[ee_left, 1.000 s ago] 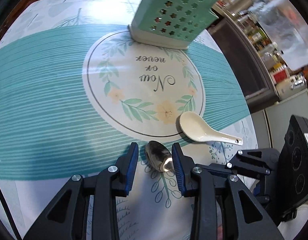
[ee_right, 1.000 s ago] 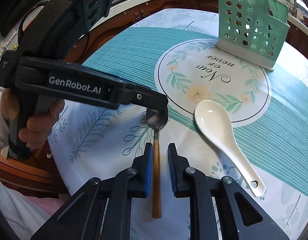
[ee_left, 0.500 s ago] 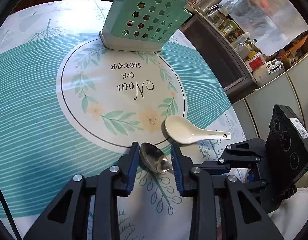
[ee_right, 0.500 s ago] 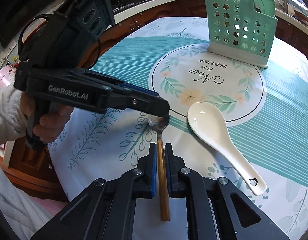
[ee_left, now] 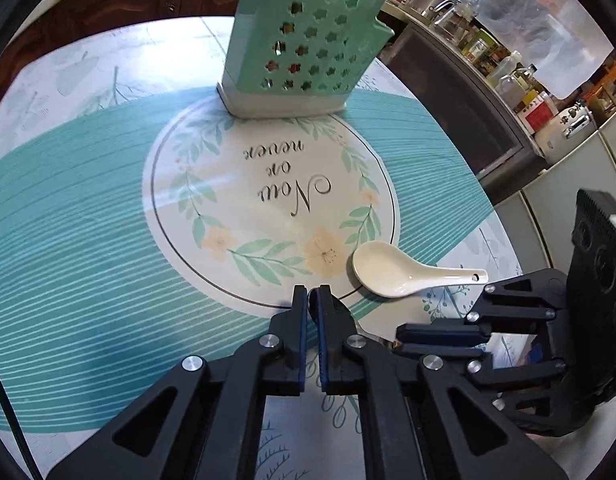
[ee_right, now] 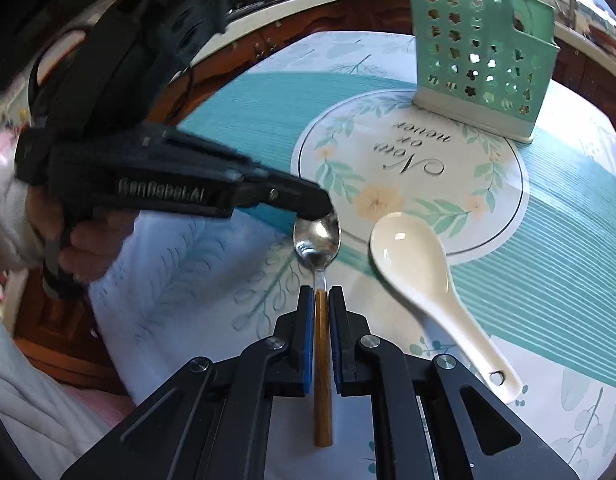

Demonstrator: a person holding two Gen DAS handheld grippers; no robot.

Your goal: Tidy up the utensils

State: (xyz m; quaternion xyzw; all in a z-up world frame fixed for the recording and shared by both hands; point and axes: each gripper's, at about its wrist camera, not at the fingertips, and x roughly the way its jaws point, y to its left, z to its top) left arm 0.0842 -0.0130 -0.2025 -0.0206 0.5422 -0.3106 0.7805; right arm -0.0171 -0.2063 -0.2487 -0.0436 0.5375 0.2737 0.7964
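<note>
Right gripper: metal spoon pinched by handle; left gripper clamped on bowl. Ceramic spoon unplaced; holder unfilled.

both grippers' fingers closed.

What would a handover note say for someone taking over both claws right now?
Left claw: shut on the bowl tip of the metal spoon.
Right claw: shut on the same spoon's wooden handle.
White ceramic soup spoon: lying on the tablecloth to the right of the metal spoon, untouched.
Green utensil holder: upright at the far side of the table.
Done: metal spoon gripped.
Left: put both spoons into the holder.
</note>
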